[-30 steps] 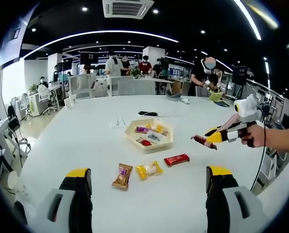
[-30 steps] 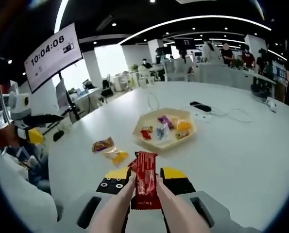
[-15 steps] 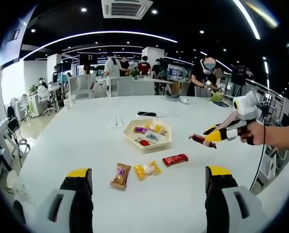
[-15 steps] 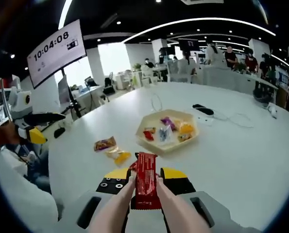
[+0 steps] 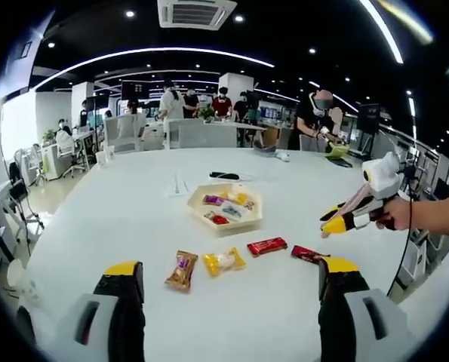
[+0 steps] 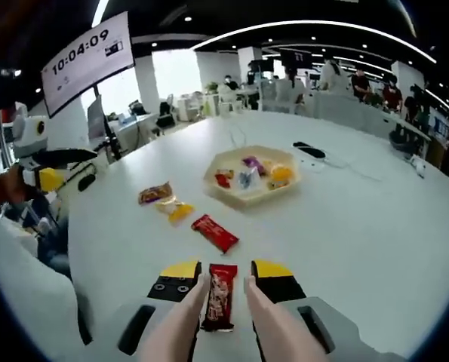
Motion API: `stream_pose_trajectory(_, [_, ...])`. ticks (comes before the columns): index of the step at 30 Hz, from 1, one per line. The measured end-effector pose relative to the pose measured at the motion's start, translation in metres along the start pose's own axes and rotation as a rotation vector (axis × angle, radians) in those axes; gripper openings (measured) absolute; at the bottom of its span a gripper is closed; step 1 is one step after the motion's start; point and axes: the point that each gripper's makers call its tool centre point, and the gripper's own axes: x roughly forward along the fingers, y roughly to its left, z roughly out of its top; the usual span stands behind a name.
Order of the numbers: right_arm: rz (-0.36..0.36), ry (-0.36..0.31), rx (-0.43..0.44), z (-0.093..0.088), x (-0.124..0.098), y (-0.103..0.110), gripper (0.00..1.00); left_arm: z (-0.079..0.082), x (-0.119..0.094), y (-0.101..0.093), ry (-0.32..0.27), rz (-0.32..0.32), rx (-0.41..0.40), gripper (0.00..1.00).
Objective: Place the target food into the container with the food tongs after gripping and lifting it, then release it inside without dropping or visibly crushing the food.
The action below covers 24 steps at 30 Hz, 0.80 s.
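The dark red foil snack packet (image 6: 222,302) lies flat on the white round table (image 5: 133,219), at its near right side. In the right gripper view it sits between the 2 flesh-coloured tong arms (image 6: 180,332) fitted to the right gripper (image 6: 224,280). In the left gripper view the same packet rests on the table below and apart from the yellow tips of that gripper. So the tongs look released, with the arms set a little wider than the packet and not pinching it.

The beige hexagonal tray (image 6: 247,202), already holding several wrapped sweets, stands farther off toward the middle of the table, well apart from the packet. Between them lies a second red packet (image 6: 214,232), and to its left a yellow packet (image 6: 177,211) and a brown-and-purple packet (image 6: 155,194).

The left gripper (image 5: 232,268) hangs above the near edge, its jaws wide apart and holding nothing.

The packet is not yet in the tray, so the step in hand is a grip. Lower the tong tips to straddle the packet across its narrow width. Close just enough to hold the wrapper without creasing it, then lift it straight up and carry it over the other red packet.
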Motion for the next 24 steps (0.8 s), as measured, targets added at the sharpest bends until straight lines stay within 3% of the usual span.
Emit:
stream_pose_trajectory(2, [-0.004, -0.003, -0.004, -0.007, 0.006, 0.002, 0.26, -0.002, -0.002, 0.002, -0.001, 0.011, -0.005, 0.97])
stream_pose_trajectory(4, [-0.013, 0.062, -0.035, -0.022, 0.016, 0.005, 0.26, -0.007, -0.004, 0.005, 0.005, 0.035, -0.018, 0.96])
stream_pose_trajectory(7, [-0.025, 0.047, -0.034, -0.025, 0.026, 0.009, 0.26, -0.011, -0.007, 0.004, 0.001, 0.038, -0.037, 0.97])
stream_pose_trajectory(9, [-0.070, 0.029, -0.058, -0.025, 0.033, 0.005, 0.26, -0.015, -0.008, 0.003, 0.025, 0.032, -0.021, 0.97])
stream_pose_trajectory(12, [-0.057, 0.050, -0.047, -0.031, 0.039, 0.009, 0.26, -0.013, -0.010, 0.005, 0.040, 0.037, -0.012, 0.97])
stream_pose_trajectory(13, [-0.034, 0.019, -0.072, -0.029, 0.041, 0.013, 0.26, -0.007, -0.010, 0.007, 0.011, 0.040, -0.014, 0.97])
stream_pose_trajectory(19, [-0.002, 0.066, -0.143, -0.040, 0.050, 0.016, 0.21, -0.008, -0.006, 0.008, 0.022, 0.047, -0.015, 0.97])
stream_pose_trajectory(24, [-0.017, 0.078, -0.101, -0.039, 0.050, 0.006, 0.19, -0.006, -0.003, 0.006, 0.033, 0.032, 0.004, 0.97])
